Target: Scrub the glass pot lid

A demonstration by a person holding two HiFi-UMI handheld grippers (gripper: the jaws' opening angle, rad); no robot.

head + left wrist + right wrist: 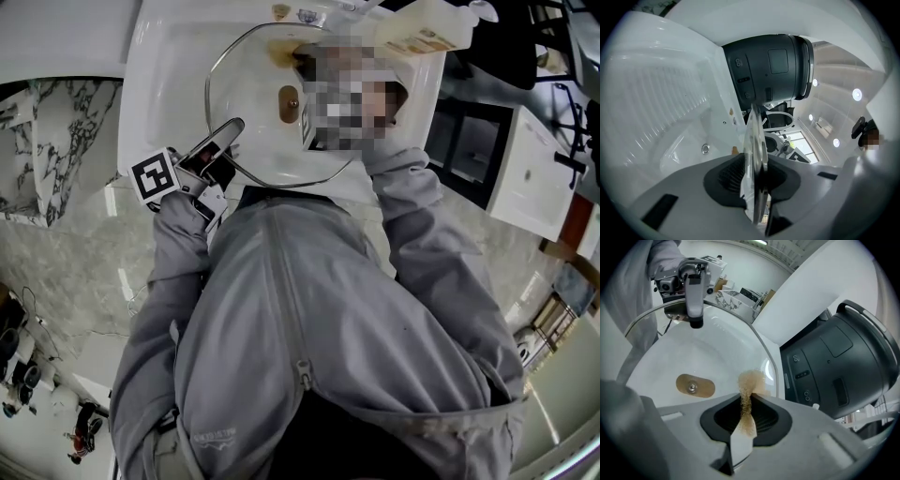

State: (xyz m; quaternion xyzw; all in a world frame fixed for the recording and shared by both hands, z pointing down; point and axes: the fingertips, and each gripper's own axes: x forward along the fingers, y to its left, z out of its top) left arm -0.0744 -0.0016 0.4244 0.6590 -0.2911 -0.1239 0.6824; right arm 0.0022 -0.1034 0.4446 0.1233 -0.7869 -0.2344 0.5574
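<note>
A glass pot lid [267,150] was held over the white sink [141,84], its rim toward the sink's left edge clamped in the left gripper's [230,131] jaws. A brown scrub pad [283,52] sat at its far rim, beyond the brown handle plate [290,101].

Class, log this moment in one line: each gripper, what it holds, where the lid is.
left gripper: shut on glass lid rim | right gripper: shut on scrub pad | lid: over sink

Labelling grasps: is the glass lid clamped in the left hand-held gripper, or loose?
Clamped: left gripper view shows the glass lid edge-on between the pads of the left hand-held gripper, both touching it.
</note>
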